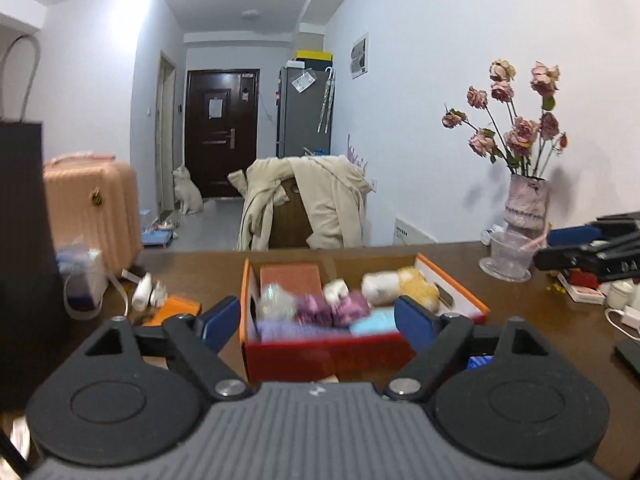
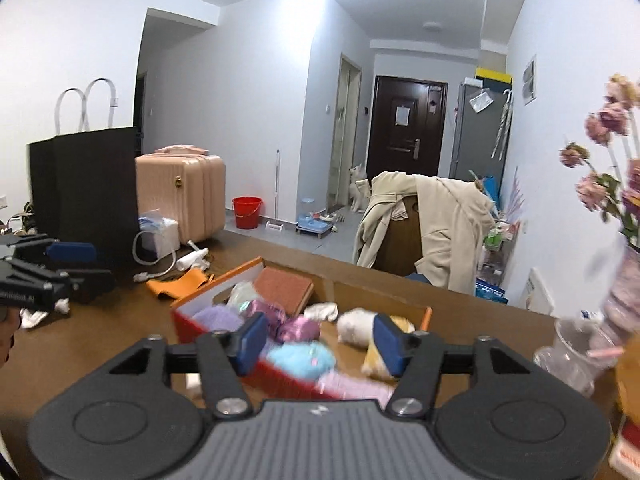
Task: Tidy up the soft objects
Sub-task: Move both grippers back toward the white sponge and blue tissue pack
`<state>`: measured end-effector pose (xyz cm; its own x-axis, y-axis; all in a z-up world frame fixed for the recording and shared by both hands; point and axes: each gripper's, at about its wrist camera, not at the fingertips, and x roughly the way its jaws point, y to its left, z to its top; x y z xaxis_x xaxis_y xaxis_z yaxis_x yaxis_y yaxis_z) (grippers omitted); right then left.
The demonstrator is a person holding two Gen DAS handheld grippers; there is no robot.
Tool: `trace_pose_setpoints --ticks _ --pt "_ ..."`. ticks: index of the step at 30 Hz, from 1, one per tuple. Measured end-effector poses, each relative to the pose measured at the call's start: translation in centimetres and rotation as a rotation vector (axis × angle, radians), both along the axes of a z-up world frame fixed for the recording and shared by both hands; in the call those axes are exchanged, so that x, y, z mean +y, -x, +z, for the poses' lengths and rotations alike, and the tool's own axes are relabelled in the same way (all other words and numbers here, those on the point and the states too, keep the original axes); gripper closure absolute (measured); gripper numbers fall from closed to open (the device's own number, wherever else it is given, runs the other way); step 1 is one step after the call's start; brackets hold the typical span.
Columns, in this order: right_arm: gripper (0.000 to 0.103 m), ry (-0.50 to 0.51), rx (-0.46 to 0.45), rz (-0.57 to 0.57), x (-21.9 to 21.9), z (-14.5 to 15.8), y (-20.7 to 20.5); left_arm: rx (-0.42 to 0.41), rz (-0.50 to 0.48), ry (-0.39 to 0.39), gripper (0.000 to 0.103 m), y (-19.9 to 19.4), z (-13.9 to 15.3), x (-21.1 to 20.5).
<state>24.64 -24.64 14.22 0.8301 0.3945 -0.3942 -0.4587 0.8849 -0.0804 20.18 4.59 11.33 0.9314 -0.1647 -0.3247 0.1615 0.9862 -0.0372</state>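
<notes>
An open orange-red cardboard box stands on the brown table and holds several soft items: purple, lilac, light blue, white and yellow plush pieces, plus a rust-coloured pad. My left gripper is open and empty, hovering just in front of the box. In the right wrist view the same box lies below my right gripper, which is open and empty over the light blue plush and a pink piece.
A black paper bag stands at the table's left, with a white cable and bottle and an orange cloth. A vase of dried roses and a clear cup stand at the right. A coat-draped chair sits behind the table.
</notes>
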Motion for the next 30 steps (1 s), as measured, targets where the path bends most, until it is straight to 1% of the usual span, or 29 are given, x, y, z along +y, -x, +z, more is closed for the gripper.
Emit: trace_pose_setpoints --ticks 2,5,7,8,10,12,15,21,25,30 --pt "0.036 -0.016 0.010 -0.023 -0.4 -1.6 2.6 0.023 0.007 0.021 0.012 2.4 -1.4 -0.2" --pt "0.033 -0.086 0.066 -0.054 -1.1 -4.4 5.8 0.085 0.002 0.059 0.011 4.9 -3.8 -0.8" --pt "0.032 -0.122 0.104 -0.054 -1.4 -5.7 7.0 0.126 -0.002 0.049 0.011 5.6 -4.9 -0.9" --pt "0.032 -0.129 0.120 -0.058 -1.5 -6.2 7.5 0.143 0.005 0.028 0.011 5.7 -5.3 -1.2" --pt "0.032 -0.114 0.129 -0.063 -1.5 -6.7 8.1 0.146 0.026 0.007 0.011 5.8 -5.6 -1.3" --pt "0.032 -0.109 0.122 -0.074 -1.6 -6.8 8.3 0.142 0.028 0.019 0.011 5.7 -5.5 -1.3" --pt "0.031 -0.124 0.122 -0.084 -1.9 -6.8 8.1 0.140 0.022 0.019 0.011 5.4 -5.6 -1.4" --pt "0.030 -0.126 0.166 -0.091 -1.7 -8.2 6.2 0.180 0.026 0.021 0.011 3.1 -6.5 -1.7" --pt "0.030 -0.121 0.196 -0.081 -1.3 -9.2 4.4 0.215 0.028 0.021 0.011 0.8 -7.7 -1.9" --pt "0.030 -0.110 0.224 -0.098 -0.7 -10.4 2.0 0.244 0.030 0.012 0.011 -2.8 -9.1 -2.5"
